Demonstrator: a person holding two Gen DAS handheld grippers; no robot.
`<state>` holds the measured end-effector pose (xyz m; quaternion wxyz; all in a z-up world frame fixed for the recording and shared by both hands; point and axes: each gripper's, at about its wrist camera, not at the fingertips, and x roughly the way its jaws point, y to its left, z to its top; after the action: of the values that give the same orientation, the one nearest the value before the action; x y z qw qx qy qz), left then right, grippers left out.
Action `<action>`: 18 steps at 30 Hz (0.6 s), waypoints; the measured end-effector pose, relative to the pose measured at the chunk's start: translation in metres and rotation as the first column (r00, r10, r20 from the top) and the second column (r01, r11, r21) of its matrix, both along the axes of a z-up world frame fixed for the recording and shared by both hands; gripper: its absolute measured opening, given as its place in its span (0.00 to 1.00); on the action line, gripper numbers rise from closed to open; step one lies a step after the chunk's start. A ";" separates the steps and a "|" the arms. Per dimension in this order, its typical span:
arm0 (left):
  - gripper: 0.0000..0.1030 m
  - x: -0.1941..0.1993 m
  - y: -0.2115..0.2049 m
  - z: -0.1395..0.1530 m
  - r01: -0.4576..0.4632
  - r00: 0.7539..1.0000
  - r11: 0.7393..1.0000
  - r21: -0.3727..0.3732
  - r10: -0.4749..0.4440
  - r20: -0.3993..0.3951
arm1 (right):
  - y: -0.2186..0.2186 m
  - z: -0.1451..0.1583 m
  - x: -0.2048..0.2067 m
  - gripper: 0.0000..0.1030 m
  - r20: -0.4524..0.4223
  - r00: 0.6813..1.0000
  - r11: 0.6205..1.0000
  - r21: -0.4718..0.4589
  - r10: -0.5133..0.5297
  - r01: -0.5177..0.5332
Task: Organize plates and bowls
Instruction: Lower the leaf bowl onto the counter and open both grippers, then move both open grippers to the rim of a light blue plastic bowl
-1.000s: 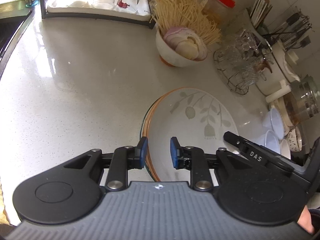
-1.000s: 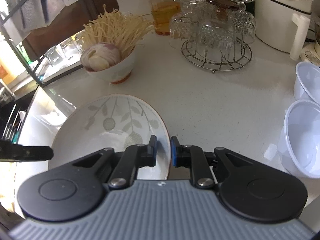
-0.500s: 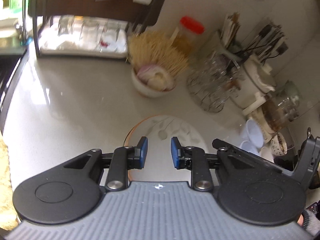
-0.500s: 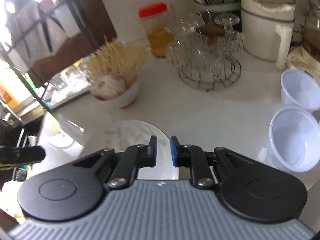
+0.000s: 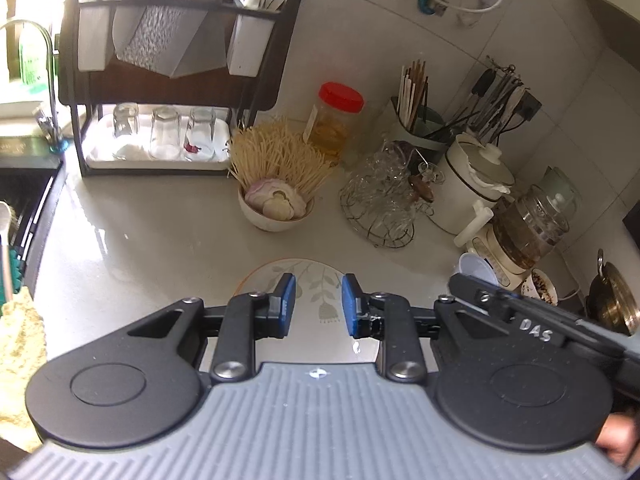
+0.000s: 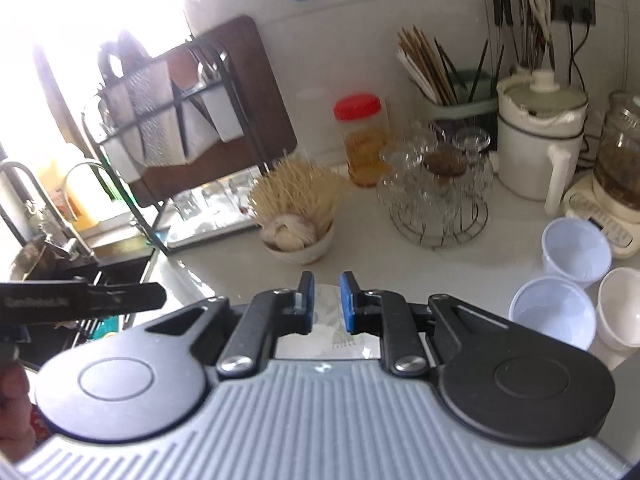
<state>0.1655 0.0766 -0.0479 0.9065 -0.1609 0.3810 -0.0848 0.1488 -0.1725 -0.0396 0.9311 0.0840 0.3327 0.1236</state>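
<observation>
A white plate with a grey leaf pattern (image 5: 308, 280) lies on the pale counter, on top of orange-rimmed plates whose edge shows at its left. My left gripper (image 5: 319, 300) hovers above it, open by a modest gap, pads touching nothing. My right gripper (image 6: 325, 300) hangs over the same plate (image 6: 328, 342), its pads a narrow gap apart and empty. Most of the plate is hidden under both gripper bodies. A right-gripper finger (image 5: 500, 304) shows at the right, a left-gripper finger (image 6: 100, 300) at the left. A white bowl (image 5: 276, 212) of noodles and onion stands behind.
A dark dish rack (image 5: 160, 80) with glasses stands at the back left, beside the sink (image 5: 24, 200). A wire stand of glasses (image 5: 380, 208), a red-lidded jar (image 5: 340, 120), a white pot (image 5: 472, 184) and a blender crowd the right. Plastic bowls (image 6: 552, 316) sit at the right edge.
Both grippers have risen and drawn back from the plate, which now looks smaller and lower. The rack and wall have come into view. The gaps between the pads look unchanged.
</observation>
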 end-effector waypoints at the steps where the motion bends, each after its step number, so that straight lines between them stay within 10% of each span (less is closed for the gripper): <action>1: 0.28 -0.003 -0.002 0.001 -0.002 1.000 1.000 -0.002 0.002 -0.001 | -0.002 0.003 -0.004 0.18 0.005 1.000 1.000 0.000 0.001 -0.001; 6: 0.29 -0.018 -0.016 0.003 -0.013 1.000 1.000 -0.007 0.013 -0.004 | -0.021 0.008 -0.020 0.20 0.037 0.999 0.999 -0.036 0.014 -0.013; 9: 0.33 -0.030 -0.028 0.004 -0.038 0.999 0.999 -0.015 0.038 0.003 | -0.040 0.010 -0.029 0.39 0.049 0.998 0.999 -0.022 0.033 -0.032; 18: 0.44 -0.070 -0.080 -0.001 -0.106 0.994 0.994 -0.021 0.106 -0.003 | -0.100 0.009 -0.057 0.39 0.071 0.996 0.999 -0.029 0.045 -0.043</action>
<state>0.0951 -0.0030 -0.0485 0.9077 -0.1903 0.3717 -0.0405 0.0920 -0.2720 -0.0302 0.9405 0.0595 0.3025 0.1427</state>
